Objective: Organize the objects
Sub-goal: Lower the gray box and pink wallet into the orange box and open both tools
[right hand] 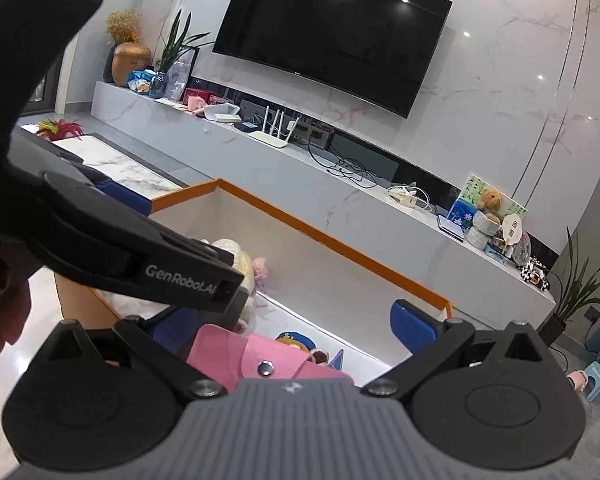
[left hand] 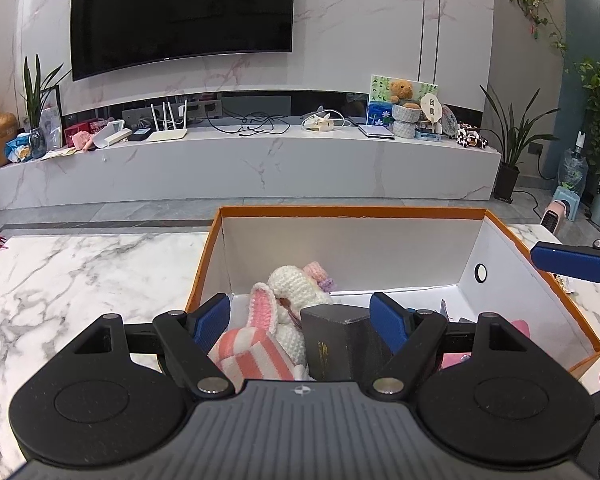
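Hovering: left gripper (left hand: 302,316) wide open, holding nothing, over the orange-rimmed white cardboard box (left hand: 432,252).
Below: white-and-pink knitted bunny toy (left hand: 288,296), between the fingers, lying front-to-back.
Right gripper (right hand: 284,324): open, empty.

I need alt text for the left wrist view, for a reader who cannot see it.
The left gripper hangs open over an orange-rimmed box on a marble table; between its blue pads lie a crocheted bunny and a dark block. Behind, a TV hangs above a cluttered shelf.
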Demonstrator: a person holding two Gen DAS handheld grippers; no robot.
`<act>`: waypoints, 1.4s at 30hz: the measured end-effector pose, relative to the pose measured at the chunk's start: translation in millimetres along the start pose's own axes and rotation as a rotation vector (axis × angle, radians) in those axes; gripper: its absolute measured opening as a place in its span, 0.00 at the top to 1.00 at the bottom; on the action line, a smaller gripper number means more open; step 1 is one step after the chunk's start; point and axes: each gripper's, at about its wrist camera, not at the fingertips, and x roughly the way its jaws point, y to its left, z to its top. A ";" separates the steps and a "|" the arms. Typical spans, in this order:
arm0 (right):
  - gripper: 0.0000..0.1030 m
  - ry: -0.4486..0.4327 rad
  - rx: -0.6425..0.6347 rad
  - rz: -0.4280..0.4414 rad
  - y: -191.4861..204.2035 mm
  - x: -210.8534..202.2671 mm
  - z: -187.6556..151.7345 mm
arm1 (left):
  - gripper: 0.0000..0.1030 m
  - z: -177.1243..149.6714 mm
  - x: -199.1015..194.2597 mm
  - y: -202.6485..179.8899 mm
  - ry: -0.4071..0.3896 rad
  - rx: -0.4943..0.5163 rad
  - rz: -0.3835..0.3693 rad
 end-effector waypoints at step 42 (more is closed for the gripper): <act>0.01 0.115 0.087 -0.040 -0.1 -38.6 9.3 | 0.12 -6.8 -41.4 0.3 -0.026 0.027 -0.006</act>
